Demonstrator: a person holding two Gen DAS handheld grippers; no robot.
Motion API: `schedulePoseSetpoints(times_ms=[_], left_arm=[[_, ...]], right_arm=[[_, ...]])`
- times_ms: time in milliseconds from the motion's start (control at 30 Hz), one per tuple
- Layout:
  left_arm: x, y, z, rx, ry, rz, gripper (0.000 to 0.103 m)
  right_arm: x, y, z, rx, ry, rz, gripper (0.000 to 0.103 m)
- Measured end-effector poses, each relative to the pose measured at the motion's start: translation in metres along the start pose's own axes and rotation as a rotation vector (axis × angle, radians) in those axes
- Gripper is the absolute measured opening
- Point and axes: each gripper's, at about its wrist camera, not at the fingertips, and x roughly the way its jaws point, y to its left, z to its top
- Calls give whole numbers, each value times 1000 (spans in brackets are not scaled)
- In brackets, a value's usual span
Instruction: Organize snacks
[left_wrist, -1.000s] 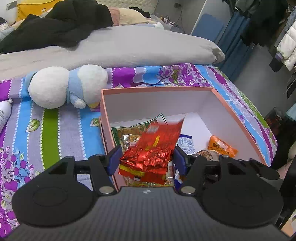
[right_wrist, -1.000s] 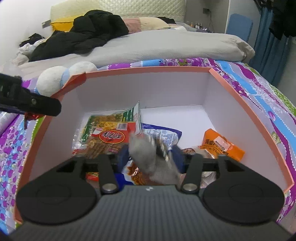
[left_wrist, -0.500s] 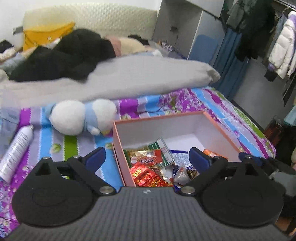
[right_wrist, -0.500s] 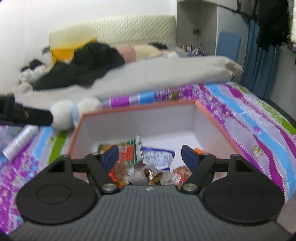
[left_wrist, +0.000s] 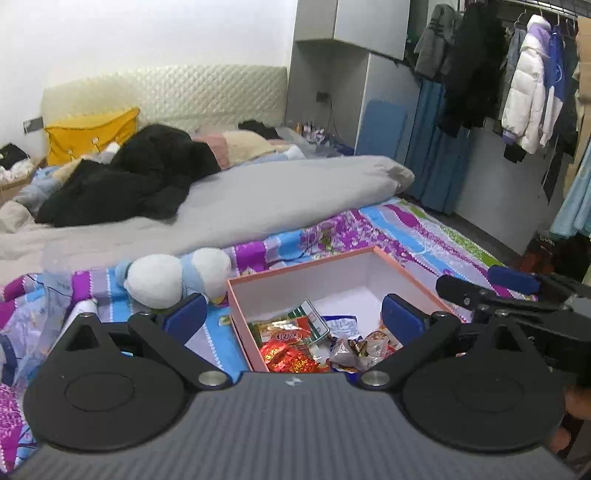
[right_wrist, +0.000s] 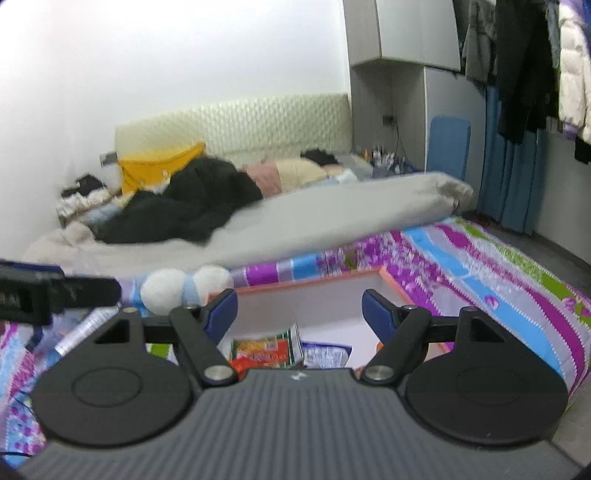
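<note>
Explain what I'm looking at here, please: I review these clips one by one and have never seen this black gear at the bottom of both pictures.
There is no robot. A person holds a two-finger gripper in each hand, and each picture comes from a wide-angle camera on one gripper, looking forward along its fingers. One view shows the left gripper, the other the right gripper. Both have their blue-padded jaws apart with nothing between them, so nothing is held. In the left view the right gripper also shows at the right edge.

Below them, on a bed with a flowered sheet, sits an open box with an orange rim. Inside lie snack packets, among them a red packet and a green-edged packet. Beside the box lies a white and blue plush toy. Farther back are a grey blanket and black clothes.
</note>
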Motion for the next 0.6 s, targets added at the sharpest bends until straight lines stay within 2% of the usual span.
schedulePoseSetpoints(times_ms=[167, 300, 600], left_arm=[[-33, -3, -4, -11, -44, 10, 103], [-51, -2, -13, -36, -60, 14, 103], [-67, 6, -48, -42, -30, 56, 103]], right_arm=[[-26, 2, 5, -2, -32, 2, 76], [-43, 0, -3, 22, -45, -18, 76], [-54, 0, -37, 31, 5, -38, 76]])
